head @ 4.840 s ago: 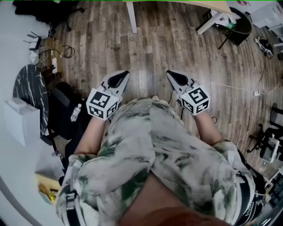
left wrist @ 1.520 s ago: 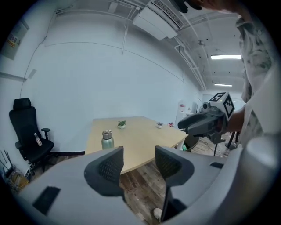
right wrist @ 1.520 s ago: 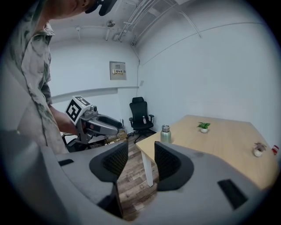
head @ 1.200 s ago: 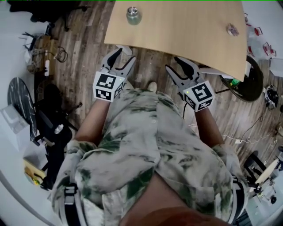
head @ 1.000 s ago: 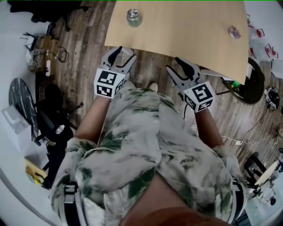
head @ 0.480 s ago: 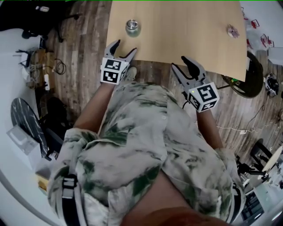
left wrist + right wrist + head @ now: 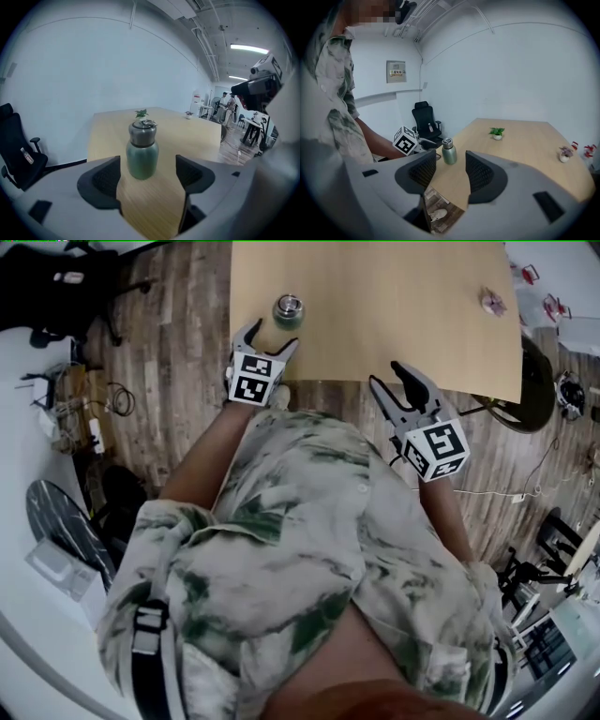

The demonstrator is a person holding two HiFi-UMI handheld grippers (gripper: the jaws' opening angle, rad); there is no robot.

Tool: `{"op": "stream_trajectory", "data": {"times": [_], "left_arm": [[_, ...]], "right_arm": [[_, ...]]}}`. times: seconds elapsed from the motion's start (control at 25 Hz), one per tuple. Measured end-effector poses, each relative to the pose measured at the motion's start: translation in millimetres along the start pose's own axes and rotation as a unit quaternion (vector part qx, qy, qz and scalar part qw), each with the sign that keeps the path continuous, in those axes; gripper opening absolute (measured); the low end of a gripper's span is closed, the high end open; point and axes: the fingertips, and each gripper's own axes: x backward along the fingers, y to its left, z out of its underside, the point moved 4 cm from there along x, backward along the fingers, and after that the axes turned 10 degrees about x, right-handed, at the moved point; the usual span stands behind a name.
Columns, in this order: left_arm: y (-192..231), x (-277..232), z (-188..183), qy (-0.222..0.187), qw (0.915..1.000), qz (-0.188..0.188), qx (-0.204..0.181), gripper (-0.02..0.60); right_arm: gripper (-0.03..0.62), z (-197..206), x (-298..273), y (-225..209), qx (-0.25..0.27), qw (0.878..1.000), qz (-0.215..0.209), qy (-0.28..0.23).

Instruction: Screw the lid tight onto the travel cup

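A green travel cup with a silver lid stands upright near the wooden table's left front corner. In the left gripper view the cup stands just ahead of the fingertips, centred between them but untouched. My left gripper is over the table's front edge, open, and its jaws have just been opening, with nothing between them. My right gripper hangs open and empty in front of the table edge, further right. From the right gripper view the cup shows far off, with the left gripper's marker cube beside it.
A small potted plant and a small pink ornament stand further back on the table. A black office chair is at the wall left of the table. The floor is wood planking.
Both grippers have moved forward to the table. The left one went further, reached the edge just before the cup, and its jaws have spread wider.
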Motion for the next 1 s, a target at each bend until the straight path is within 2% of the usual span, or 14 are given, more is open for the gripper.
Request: {"op": "stream_trajectory", "data": {"times": [0.48,1.0], "left_arm": [[32.9,-49.6,-0.4,0.028,0.9979,0.043,-0.039,0.373],[41.6,-90.1,7.2,0.052,0.991,0.088,-0.086,0.385]], "right_arm": [[0.213,-13.9,-25.5,11.7,-0.021,0.998,0.053,0.031],[0.213,-17.9,-40.1,22.3,-0.038,0.993,0.096,0.058]]}}
